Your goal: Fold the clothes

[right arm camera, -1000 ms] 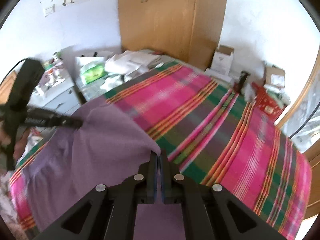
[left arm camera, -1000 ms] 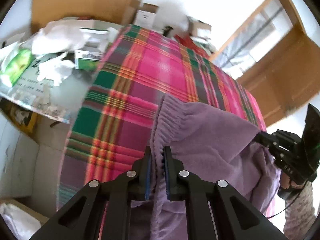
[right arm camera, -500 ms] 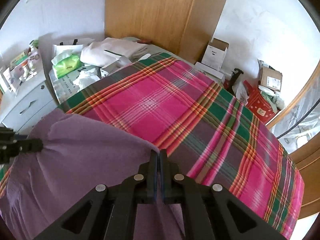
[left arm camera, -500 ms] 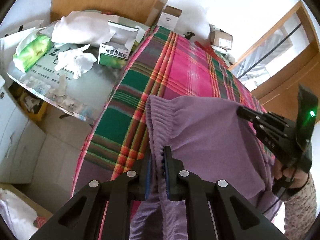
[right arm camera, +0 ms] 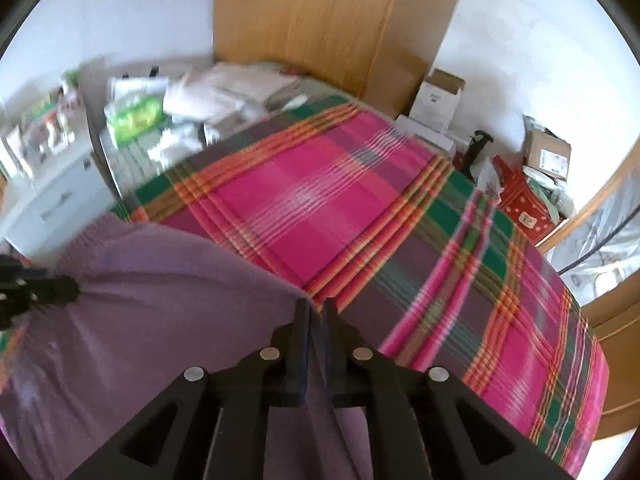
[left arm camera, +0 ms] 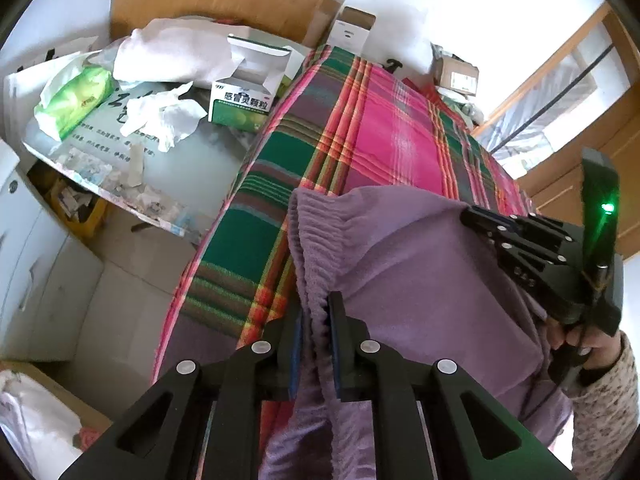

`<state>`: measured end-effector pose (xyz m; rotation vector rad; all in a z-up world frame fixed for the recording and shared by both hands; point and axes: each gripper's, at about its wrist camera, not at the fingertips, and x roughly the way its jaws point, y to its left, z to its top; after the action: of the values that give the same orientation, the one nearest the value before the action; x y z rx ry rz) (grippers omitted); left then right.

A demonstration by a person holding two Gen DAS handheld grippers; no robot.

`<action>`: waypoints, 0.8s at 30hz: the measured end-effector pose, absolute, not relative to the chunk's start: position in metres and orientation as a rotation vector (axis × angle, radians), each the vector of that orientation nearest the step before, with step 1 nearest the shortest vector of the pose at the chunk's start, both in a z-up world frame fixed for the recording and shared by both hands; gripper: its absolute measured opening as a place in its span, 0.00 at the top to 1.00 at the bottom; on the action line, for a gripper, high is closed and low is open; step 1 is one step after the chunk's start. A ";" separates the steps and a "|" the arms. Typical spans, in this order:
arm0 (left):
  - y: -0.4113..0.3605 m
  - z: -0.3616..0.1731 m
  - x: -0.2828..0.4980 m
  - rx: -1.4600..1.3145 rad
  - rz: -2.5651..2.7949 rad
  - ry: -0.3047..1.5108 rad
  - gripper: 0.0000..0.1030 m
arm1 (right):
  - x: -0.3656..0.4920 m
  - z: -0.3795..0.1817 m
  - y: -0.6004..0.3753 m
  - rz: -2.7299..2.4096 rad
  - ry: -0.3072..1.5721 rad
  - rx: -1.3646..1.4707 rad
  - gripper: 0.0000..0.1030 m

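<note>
My right gripper (right arm camera: 317, 320) has just eased its jaws around the purple garment's (right arm camera: 160, 320) corner on the bed (right arm camera: 320, 208), starting its release, while my left gripper (left arm camera: 316, 320) grasps the waistband between its fingers.

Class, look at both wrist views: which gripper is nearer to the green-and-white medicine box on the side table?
Left. The left gripper clamps the purple garment's ribbed edge on the bed side facing the medicine box; the right gripper grips the garment's opposite corner, farther from it.
</note>
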<state>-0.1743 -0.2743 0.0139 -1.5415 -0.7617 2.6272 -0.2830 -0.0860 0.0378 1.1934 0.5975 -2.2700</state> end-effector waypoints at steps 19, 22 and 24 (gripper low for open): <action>-0.193 0.067 -0.089 -1.385 2.541 -0.553 0.74 | -0.150 0.088 0.160 -2.493 0.237 1.271 0.82; -0.162 0.063 -0.086 -1.388 2.462 -0.501 0.73 | -0.126 0.084 0.197 -2.537 0.115 1.287 0.78; -0.136 0.058 -0.083 -1.389 2.392 -0.452 0.69 | -0.112 0.079 0.216 -2.547 0.065 1.300 0.75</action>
<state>-0.0827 -0.1356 0.0576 -1.3892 -0.4520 2.3918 -0.1122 0.2163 0.0790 1.2997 0.0647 -2.5468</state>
